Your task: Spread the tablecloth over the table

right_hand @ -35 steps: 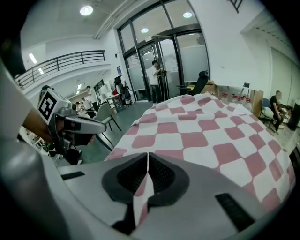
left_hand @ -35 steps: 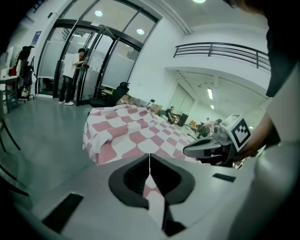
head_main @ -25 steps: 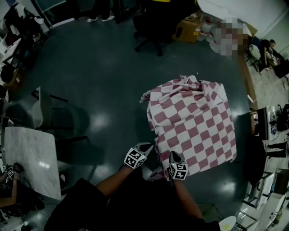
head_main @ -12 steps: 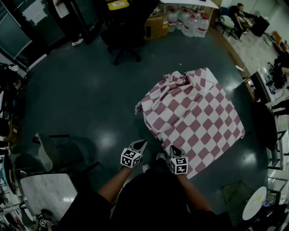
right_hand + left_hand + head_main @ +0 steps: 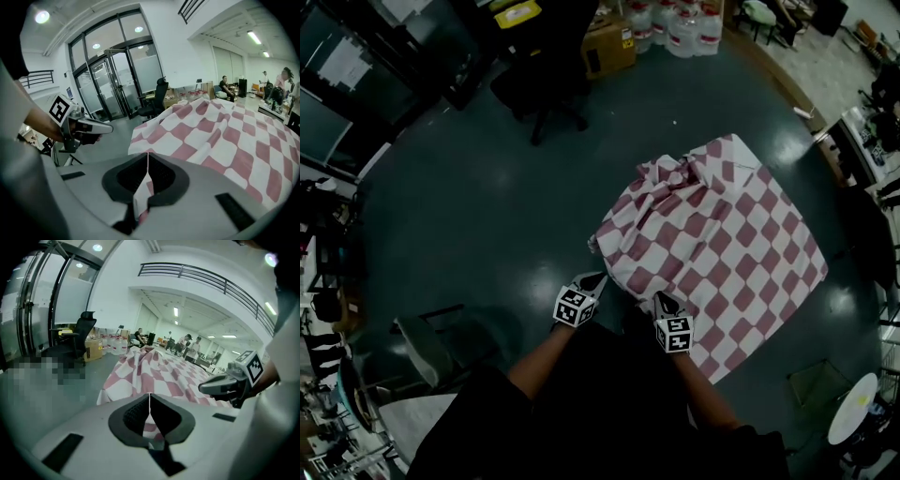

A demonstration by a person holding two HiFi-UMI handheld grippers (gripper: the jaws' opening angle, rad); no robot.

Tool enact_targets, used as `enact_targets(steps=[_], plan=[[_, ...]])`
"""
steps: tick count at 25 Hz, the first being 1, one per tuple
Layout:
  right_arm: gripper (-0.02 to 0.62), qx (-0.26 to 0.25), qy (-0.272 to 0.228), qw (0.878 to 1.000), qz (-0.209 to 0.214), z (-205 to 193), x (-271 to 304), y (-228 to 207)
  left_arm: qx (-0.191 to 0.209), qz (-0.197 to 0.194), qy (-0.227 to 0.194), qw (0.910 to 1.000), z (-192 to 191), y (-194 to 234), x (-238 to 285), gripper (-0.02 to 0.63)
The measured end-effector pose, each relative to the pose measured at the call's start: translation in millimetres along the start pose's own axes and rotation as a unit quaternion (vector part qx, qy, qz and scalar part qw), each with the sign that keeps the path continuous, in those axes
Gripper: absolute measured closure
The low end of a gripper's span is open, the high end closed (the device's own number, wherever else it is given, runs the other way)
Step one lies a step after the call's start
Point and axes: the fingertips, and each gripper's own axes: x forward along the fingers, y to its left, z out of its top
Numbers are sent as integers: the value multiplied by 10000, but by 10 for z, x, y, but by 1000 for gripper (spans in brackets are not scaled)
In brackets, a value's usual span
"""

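Both grippers were clamped shut on the cloth [image 5: 712, 244]. The L gripper [image 5: 598, 278] had its pads together w/ a thin line of fabric nipped between them. The R gripper [image 5: 662, 297] was also closed, w/ a white fold hanging down out of its jaws. They sat side by side on the near edge, L at the near-left end and R just to its right.

From there the cloth ran away to the far right, lying as a diamond, its long line going from the held edge out to the far-right corner. Most of it lay flat w/ checks showing. The table was hidden under it, so I couldn't tell how well it was centred.

The trouble spot was the bunch [image 5: 675, 171] at the far-left corner, heaped up and wrinkled, more or less straight ahead of the L fingers and well apart from both. A loose flap [image 5: 598, 242] drooped off the left side toward the floor [image 5: 487, 206], just beyond the L gripper.

So the L hand was the nearer one to both. Prob the next move would need tension along that near-to-far line to draw the bunch flat.
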Motion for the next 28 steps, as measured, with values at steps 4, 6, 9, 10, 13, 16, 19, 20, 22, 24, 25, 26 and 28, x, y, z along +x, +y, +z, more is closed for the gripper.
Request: enact_targets(steps=[4,6,9,10,13,16,19,20,22,24,25,26,28], plan=[[575,159,22,9998,-155,200,210,15,241,-175,195,9994,252,362,195,588],[575,352,-8,9990,-291,293,343,30,430,-342,325,9980,333,547,352,588],[575,634,12,9959,-643,339,523,78,649,-610,504,9947,430,814,605,588],[575,774,18,9938,-794,343,569,103,721,-721,581,9931,458,892,690,581],[575,1266,40,9834,-1300,330,706,118,711,-998,919,9882,501,1139,983,445],[575,1696,112,9694,-1772,254,804,125,717,-1383,1410,9777,407,1268,1237,439],[575,1879,140,9589,-2122,243,855,108,958,-1889,1816,9603,298,1244,1382,445],[575,1943,132,9554,-2218,245,851,94,996,-1986,1850,9573,287,1238,1394,446],[575,2070,91,9485,-2396,251,822,49,952,-2093,1850,9555,292,1251,1376,473],[575,2123,28,9440,-2526,263,796,-19,961,-2092,1829,9558,314,1318,1334,548],[575,2135,-6,9424,-2574,277,786,-50,999,-2039,1826,9566,321,1380,1306,575],[575,2147,-27,9411,-2612,284,779,-76,1030,-1951,1818,9583,330,1467,1276,580],[575,2167,-5,9388,-2678,256,765,-125,957,-1734,1740,9646,377,1690,1204,581]])
